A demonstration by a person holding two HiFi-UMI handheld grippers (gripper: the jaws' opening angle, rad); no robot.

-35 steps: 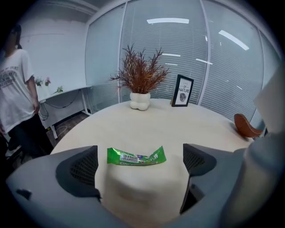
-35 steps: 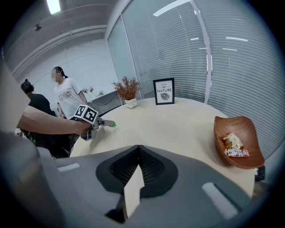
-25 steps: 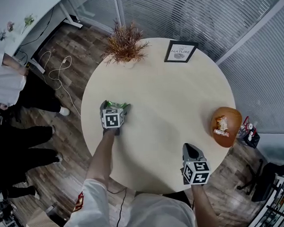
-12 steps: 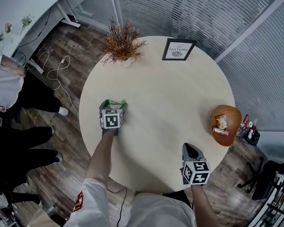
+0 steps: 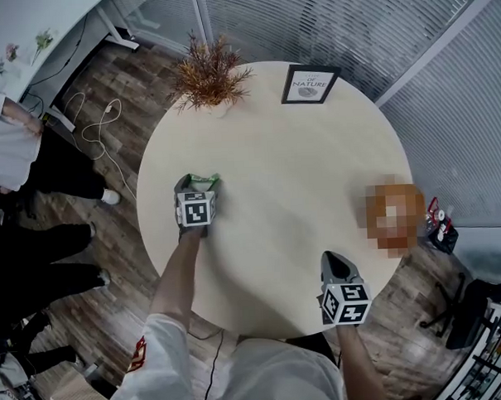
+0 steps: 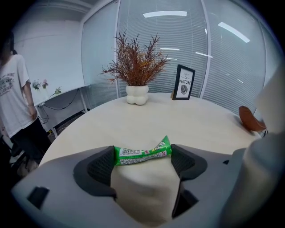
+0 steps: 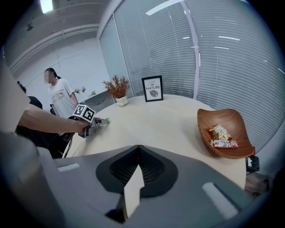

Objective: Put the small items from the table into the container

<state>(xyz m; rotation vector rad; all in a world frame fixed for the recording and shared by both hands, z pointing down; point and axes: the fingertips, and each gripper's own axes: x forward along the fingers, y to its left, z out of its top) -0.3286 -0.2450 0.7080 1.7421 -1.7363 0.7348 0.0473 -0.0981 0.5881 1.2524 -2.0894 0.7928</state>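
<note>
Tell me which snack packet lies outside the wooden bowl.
The green packet, between the closing jaws of the left gripper; the two other packets lie inside the bowl.

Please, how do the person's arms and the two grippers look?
The left gripper and the right gripper are grey, with dark textured fingers. Each carries a white cube with black square markers. The arms are bare below a white short-sleeved shirt. The left gripper's fingers are closing on a green packet.

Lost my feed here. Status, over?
Left gripper closing on green snack packet, pads at both ends. Right gripper shut, empty. Wooden bowl holds two snacks; nothing in between.
</note>
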